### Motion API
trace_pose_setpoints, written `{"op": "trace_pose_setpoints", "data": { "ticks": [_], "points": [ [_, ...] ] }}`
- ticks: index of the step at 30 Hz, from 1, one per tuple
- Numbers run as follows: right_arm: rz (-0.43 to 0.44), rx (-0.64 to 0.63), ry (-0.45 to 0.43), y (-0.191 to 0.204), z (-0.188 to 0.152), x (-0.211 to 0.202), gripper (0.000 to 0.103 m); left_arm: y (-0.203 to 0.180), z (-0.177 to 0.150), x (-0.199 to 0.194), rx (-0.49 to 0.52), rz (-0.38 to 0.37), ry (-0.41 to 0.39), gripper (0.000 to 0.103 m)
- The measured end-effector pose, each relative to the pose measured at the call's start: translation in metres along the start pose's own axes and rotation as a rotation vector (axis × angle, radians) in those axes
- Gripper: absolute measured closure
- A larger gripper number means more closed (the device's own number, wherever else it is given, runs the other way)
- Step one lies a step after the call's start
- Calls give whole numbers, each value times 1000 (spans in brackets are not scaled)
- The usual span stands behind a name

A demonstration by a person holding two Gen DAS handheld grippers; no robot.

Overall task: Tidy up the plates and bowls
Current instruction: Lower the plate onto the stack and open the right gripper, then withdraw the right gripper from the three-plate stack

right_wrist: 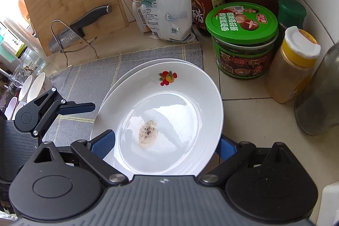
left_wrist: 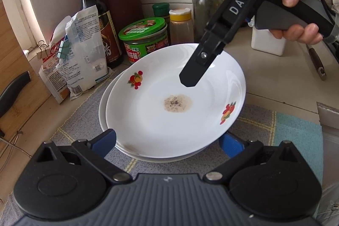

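Note:
A white plate (left_wrist: pixel 169 99) with fruit prints and a brown residue spot rests tilted on a second white plate (left_wrist: pixel 110 118) on a grey woven mat (left_wrist: pixel 254 130). My left gripper (left_wrist: pixel 167 141) is open, its blue-padded fingers either side of the near rim. My right gripper (left_wrist: pixel 190 75) reaches over the far rim from the upper right. In the right wrist view the top plate (right_wrist: pixel 169 115) lies between the open right gripper (right_wrist: pixel 167 141) fingers, and the lower plate (right_wrist: pixel 135 69) shows behind. The left gripper (right_wrist: pixel 80 108) is at the left.
Jars and bottles crowd the back: a green-lidded jar (right_wrist: pixel 241 39), a yellow-capped spice jar (right_wrist: pixel 292 65), a dark sauce bottle (left_wrist: pixel 95 20), clipped bags (left_wrist: pixel 78 52). A wooden board with a knife (right_wrist: pixel 80 27) stands left. White bowls (right_wrist: pixel 31 86) stand at far left.

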State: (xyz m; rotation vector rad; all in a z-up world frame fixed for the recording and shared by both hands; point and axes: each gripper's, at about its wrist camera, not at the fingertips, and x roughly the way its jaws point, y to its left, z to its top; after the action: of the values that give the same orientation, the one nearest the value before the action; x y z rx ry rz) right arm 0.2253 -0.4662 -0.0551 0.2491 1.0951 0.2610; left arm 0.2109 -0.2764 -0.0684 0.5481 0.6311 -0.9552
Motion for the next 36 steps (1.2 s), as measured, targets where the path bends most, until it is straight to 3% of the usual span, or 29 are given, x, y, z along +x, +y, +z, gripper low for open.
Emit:
{"op": "trace_pose_setpoints", "data": {
  "ticks": [14, 23, 36],
  "points": [
    [-83, -48, -21, 15, -9, -8, 0, 1, -7, -24, -46, 72, -57, 1],
    [-100, -92, -75, 38, -17, -10, 0, 11, -11, -45, -151, 139, -84, 1],
    [-151, -201, -238, 83, -37, -11, 0, 15, -30, -81, -353, 321, -85, 1]
  ]
}}
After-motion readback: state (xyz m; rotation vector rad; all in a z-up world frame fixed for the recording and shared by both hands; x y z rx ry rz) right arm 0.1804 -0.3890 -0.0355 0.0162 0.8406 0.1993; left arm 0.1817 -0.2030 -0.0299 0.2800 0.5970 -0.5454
